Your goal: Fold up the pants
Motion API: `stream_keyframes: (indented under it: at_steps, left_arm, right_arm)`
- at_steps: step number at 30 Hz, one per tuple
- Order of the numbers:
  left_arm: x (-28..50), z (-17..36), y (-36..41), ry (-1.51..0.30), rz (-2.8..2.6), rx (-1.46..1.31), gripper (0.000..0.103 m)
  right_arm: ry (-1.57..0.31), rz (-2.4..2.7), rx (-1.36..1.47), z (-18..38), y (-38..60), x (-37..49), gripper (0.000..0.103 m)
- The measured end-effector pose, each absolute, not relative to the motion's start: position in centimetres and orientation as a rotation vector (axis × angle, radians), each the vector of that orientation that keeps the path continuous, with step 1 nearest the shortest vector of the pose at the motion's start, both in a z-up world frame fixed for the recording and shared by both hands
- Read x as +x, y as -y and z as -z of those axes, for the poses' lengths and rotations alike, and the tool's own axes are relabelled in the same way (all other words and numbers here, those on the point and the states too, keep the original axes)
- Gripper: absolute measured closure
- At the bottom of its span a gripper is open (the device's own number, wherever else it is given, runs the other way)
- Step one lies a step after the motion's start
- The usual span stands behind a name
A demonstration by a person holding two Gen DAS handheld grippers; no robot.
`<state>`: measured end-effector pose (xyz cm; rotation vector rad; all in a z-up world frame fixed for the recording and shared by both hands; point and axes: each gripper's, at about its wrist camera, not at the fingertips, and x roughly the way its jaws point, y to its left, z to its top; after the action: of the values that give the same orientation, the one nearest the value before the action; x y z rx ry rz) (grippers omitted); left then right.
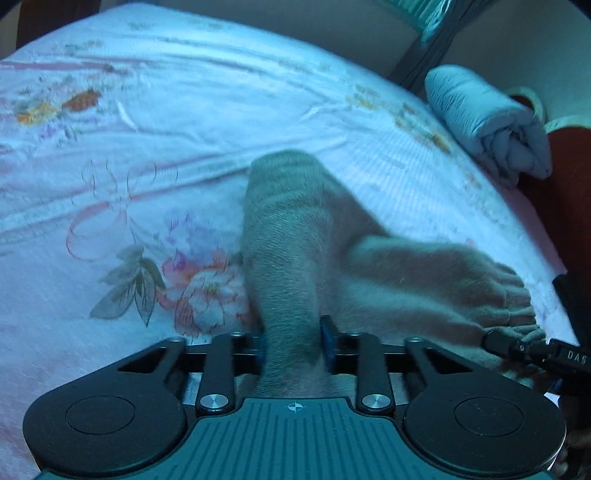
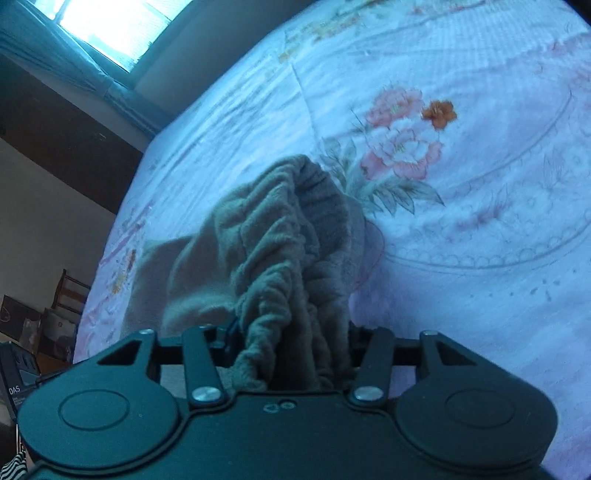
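Observation:
Grey fleece pants (image 1: 291,229) lie bunched on a floral bedsheet (image 1: 147,129). In the left wrist view a narrow fold of one leg runs up between the blue pads (image 1: 328,338), and my left gripper (image 1: 293,343) is shut on it. The gathered elastic waistband (image 1: 509,302) lies to the right. In the right wrist view that waistband (image 2: 280,236) rises in a crumpled bunch from between the jaws of my right gripper (image 2: 291,339), which is shut on it. The cloth hides the right gripper's pads.
A rolled pale-blue cloth (image 1: 480,118) lies at the bed's far right edge, beside something dark red. A bright window (image 2: 110,29) and low furniture (image 2: 37,321) stand beyond the bed's left edge. Open sheet (image 2: 461,258) spreads to the right of the pants.

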<state>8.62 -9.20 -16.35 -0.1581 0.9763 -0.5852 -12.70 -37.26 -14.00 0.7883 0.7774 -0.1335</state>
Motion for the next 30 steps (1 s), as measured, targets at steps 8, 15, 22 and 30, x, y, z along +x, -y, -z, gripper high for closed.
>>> stream_keyframes:
  at_steps: [8,15,22,30]
  left_arm:
    - [9.7,11.7,9.8,-0.809,0.609,-0.218,0.081]
    - [18.1,7.7,11.0,-0.698,0.582,-0.205,0.081]
    - [30.1,8.8,14.6,-0.682,0.5,-0.143,0.081]
    - [37.5,16.7,18.0,-0.782,0.426,-0.025,0.076]
  right_arm:
    - [-0.649,0.089,0.694,9.2,36.1,-11.0,0.067]
    - [-0.554,0.039,0.666,5.5,37.6,-4.2,0.067]
    - [-0.552,0.029,0.684,6.7,40.1,8.0,0.067]
    - [-0.667,0.116,0.651,13.4,41.9,17.6,0.062]
